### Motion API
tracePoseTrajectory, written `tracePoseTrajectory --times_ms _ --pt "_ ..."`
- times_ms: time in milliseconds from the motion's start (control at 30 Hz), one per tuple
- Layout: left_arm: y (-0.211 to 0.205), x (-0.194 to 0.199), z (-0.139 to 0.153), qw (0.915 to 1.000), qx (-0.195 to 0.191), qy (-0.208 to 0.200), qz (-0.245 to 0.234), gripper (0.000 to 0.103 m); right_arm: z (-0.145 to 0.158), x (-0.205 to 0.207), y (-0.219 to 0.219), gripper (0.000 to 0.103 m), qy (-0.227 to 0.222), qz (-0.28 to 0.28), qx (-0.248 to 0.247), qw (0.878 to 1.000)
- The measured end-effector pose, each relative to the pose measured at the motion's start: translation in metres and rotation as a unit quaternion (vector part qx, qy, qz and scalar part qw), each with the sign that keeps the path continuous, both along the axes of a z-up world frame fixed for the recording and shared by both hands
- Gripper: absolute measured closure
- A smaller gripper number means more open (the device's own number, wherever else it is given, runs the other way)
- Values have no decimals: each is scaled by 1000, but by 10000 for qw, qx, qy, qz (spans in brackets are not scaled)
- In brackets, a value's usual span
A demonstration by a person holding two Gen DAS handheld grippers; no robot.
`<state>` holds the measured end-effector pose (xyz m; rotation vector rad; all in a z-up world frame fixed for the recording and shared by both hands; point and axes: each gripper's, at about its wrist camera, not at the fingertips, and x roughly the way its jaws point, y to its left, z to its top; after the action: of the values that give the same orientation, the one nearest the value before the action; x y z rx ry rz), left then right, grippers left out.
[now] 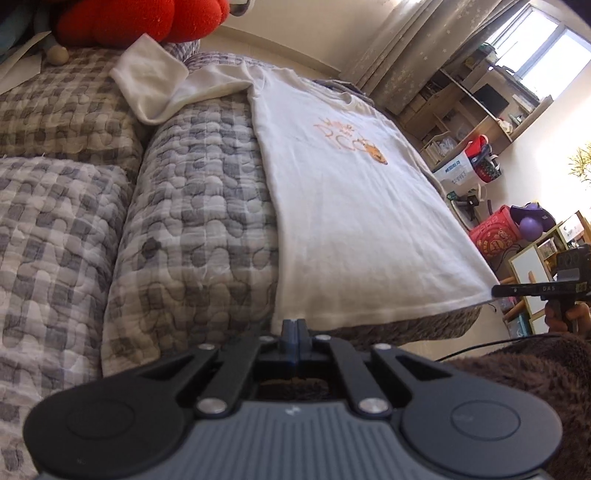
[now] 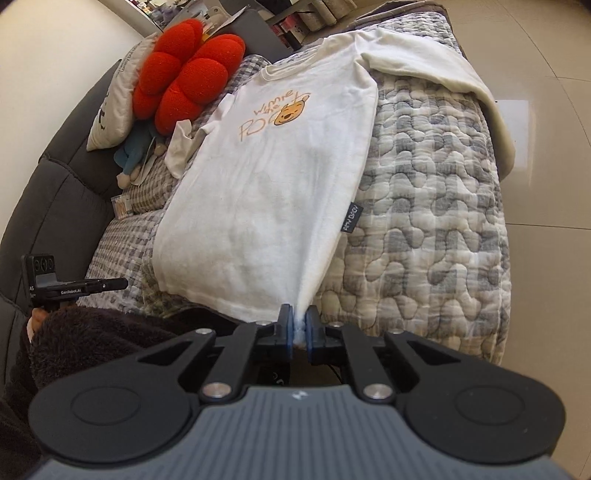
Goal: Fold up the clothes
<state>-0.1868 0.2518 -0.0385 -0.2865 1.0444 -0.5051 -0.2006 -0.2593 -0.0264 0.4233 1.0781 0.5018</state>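
Right wrist view: your right gripper point(image 2: 300, 328) is clamped on the shirt's point(image 2: 266, 192) hem corner, with white fabric bunched between the blue pads point(image 2: 286, 326). The shirt lies flat, print up, on the checked quilt point(image 2: 436, 206), collar far from you, hem toward you. One sleeve point(image 2: 443, 70) runs out to the right and drapes over the quilt's edge; a dark side label point(image 2: 351, 218) sticks out of the right seam. A red cushion point(image 2: 184, 74) sits past the shirt's left side. In the left wrist view, your left gripper point(image 1: 297, 332) has its jaws pressed together at the hem's near corner, but you can't tell whether any cloth is caught between them. The same view shows the right gripper point(image 1: 496, 291) at the opposite hem corner, and the other sleeve point(image 1: 155, 81) is folded back on the quilt point(image 1: 192, 206) near the cushion point(image 1: 140, 18).
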Motion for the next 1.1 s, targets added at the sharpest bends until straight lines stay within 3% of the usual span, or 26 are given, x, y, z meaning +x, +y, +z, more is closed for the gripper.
tracePoseTrajectory --times_ms 167,267,367,433,633,800,1000,1100 --pt "9 4 -20 9996 18 191 196 103 -25 8 -2 94 531 -107 -393 9978" --pt "11 10 -18 9995 77 111 290 102 -25 14 -3 86 643 -126 -680 9955" --pt "11 19 -6 9992 115 -158 343 87 -8 18 -1 77 394 -46 -978 9944" --pt "11 26 2 9986 140 -336 377 69 5 23 1 59 96 -117 -1229 9923" --pt "-3 57 25 9942 13 -945 514 55 30 56 19 56 -791 -398 -1451 9854" --pt "-46 94 35 9882 66 -1486 370 47 33 97 56 51 -1539 -554 -1702 9717" --pt "-102 140 30 9819 219 -1878 118 43 18 148 107 51 -1861 -324 -1760 9661" --pt "-118 152 16 9788 571 -1967 2 39 6 166 124 43 -1958 -239 -1952 9607"
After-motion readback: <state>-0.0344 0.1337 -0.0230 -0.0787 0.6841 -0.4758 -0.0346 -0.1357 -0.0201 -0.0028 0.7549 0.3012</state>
